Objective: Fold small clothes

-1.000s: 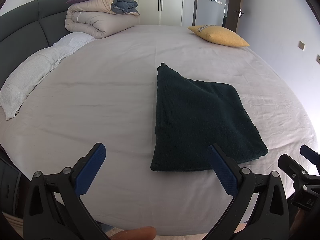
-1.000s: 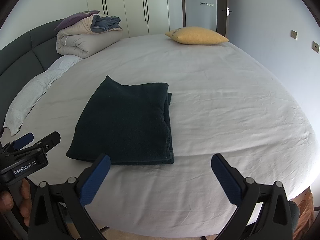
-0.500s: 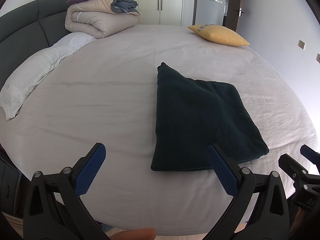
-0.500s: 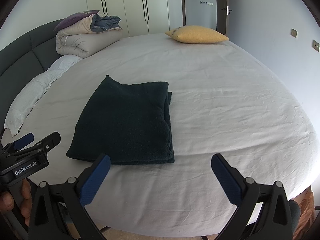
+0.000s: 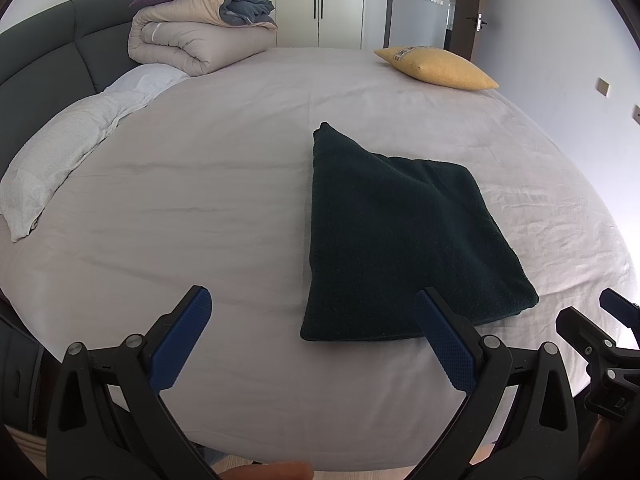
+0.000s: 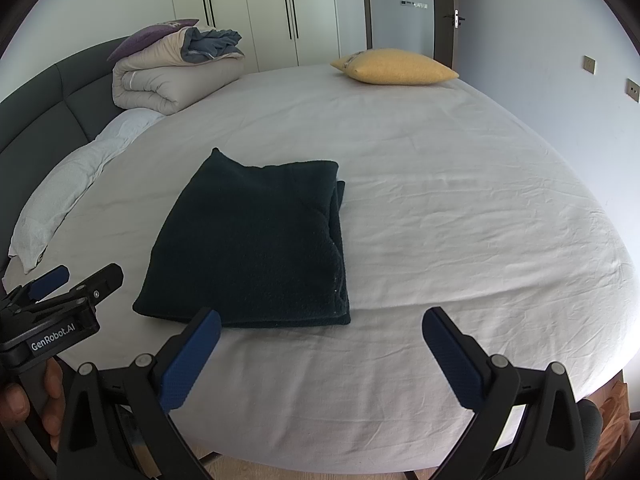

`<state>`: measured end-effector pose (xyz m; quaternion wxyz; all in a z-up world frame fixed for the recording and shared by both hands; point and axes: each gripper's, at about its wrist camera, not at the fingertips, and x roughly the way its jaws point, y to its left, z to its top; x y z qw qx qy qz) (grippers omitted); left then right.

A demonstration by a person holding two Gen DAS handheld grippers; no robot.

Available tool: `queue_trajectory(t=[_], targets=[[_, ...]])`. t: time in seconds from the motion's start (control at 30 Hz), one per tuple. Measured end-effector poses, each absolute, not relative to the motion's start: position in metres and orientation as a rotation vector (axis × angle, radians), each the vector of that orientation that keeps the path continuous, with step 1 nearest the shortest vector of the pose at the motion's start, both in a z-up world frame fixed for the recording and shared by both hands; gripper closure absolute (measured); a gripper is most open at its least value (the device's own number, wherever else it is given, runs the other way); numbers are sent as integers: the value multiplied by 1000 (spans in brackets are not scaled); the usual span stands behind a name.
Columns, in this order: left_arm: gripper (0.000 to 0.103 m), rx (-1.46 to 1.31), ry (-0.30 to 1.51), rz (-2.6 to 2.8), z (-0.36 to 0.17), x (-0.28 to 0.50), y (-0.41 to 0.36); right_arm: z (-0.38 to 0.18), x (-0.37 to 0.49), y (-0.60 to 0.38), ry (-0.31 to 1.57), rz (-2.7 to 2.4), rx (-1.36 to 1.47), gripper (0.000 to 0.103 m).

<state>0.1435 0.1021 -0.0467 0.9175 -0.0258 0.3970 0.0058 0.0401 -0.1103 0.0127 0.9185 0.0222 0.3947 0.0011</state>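
Lay folded on the white bed sheet point(image 6: 440, 208), near the front edge: dark green garment point(image 6: 256, 244). Hovered apart and empty just before it: left gripper point(image 5: 312, 336), right gripper point(image 6: 320, 344). Risked, judging by loose layers at right: unfolding if snagged.

1. "GenRobot.AI": white lettering on black body of left gripper point(image 6: 56, 292), seen in right wrist view.
2. "DA": partial letters on body of right gripper point(image 5: 596, 316), left wrist view; rest cut off.
3. Print on yellow pillow point(image 5: 436, 66): illegible.
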Motion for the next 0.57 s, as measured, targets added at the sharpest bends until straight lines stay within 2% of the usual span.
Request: queue_trajectory(t=[0.57], targets=[[0,-41,829,0,-51,158,111,10,36,-111,834,9,71,0]])
